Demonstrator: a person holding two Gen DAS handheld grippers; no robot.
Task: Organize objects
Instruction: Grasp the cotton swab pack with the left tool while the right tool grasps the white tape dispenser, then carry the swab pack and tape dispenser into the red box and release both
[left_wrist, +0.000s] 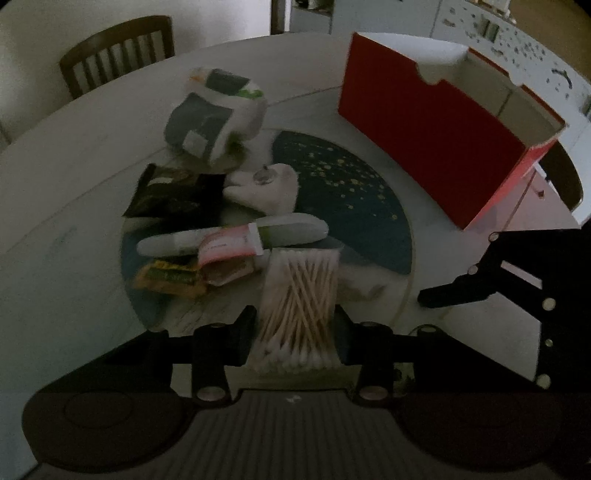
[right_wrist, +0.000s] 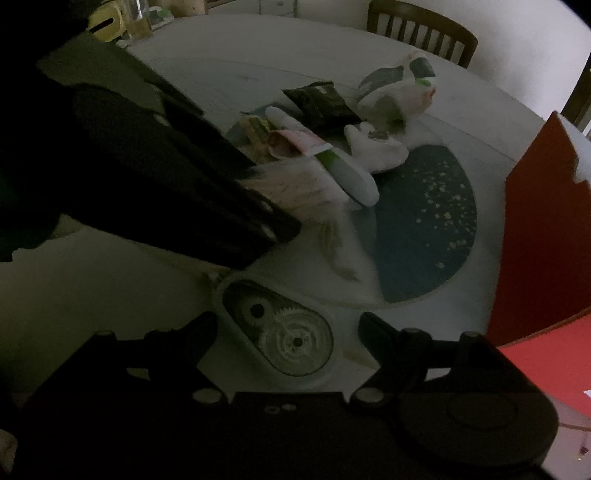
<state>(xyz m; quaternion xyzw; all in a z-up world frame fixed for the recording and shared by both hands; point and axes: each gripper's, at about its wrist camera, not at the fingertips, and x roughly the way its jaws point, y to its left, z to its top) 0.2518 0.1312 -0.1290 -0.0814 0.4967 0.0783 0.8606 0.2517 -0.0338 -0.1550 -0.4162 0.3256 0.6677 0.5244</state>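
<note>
My left gripper is shut on a clear pack of cotton swabs and holds it just above the round table; the pack also shows blurred in the right wrist view. My right gripper is open around a white correction-tape dispenser lying on the table, without pinching it. It shows at the right of the left wrist view. A pile lies beyond: a white-green tube, a pink tube, a black pouch, a white sock, a grey-white wipes pack.
An open red box stands at the right, also at the right edge of the right wrist view. A blue speckled mat covers the table centre. A yellow packet lies left. A wooden chair stands behind the table.
</note>
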